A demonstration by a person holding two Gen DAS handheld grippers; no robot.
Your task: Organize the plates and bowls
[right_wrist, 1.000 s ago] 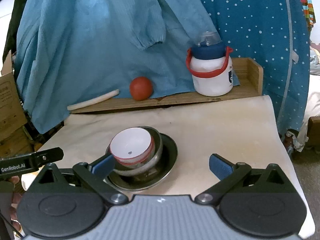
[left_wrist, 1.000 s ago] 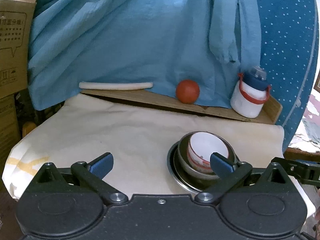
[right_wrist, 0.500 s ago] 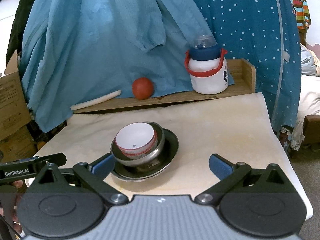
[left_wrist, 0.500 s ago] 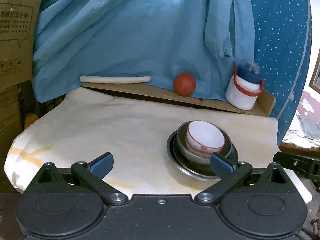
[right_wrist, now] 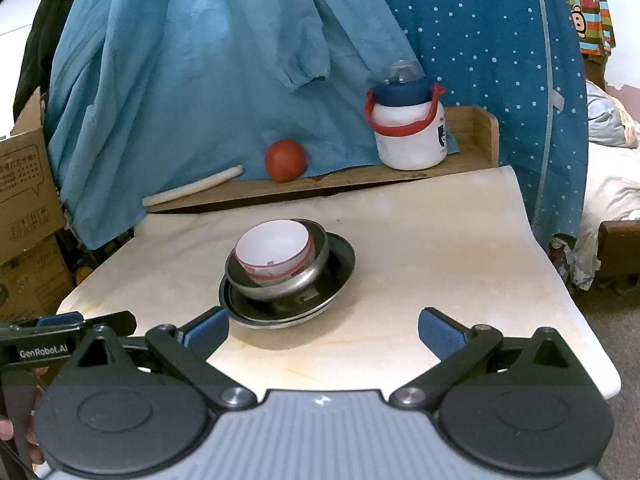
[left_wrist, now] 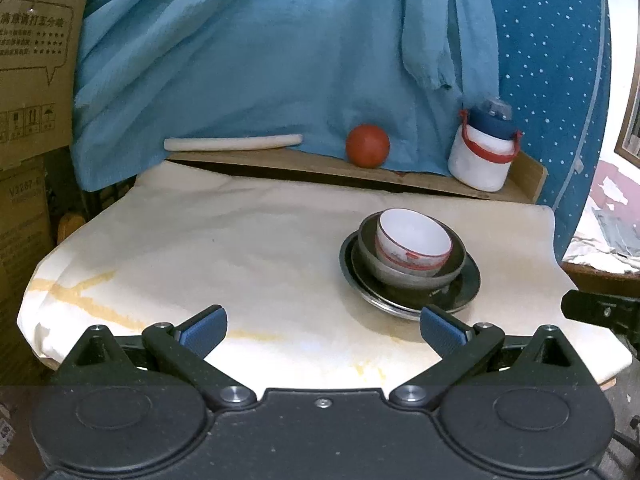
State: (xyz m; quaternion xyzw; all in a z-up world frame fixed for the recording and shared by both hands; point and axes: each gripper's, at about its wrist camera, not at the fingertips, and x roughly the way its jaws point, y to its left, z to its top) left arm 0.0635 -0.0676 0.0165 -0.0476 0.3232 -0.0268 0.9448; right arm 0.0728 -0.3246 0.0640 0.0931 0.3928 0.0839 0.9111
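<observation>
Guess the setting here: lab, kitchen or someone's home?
Most likely a lived-in room at home, not a lab. Blue clothes hang behind the table, cardboard boxes are stacked beside it, and what looks like bedding lies to the right.

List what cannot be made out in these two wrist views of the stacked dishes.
- Inside of the metal bowl: both views, mostly covered by the white bowl in it.
- Centre of the metal plate: both views, hidden under the bowls.
- Print on the white bowl's side: too small to read.
- Table near edge: both views, hidden behind the open left gripper and open right gripper.
</observation>
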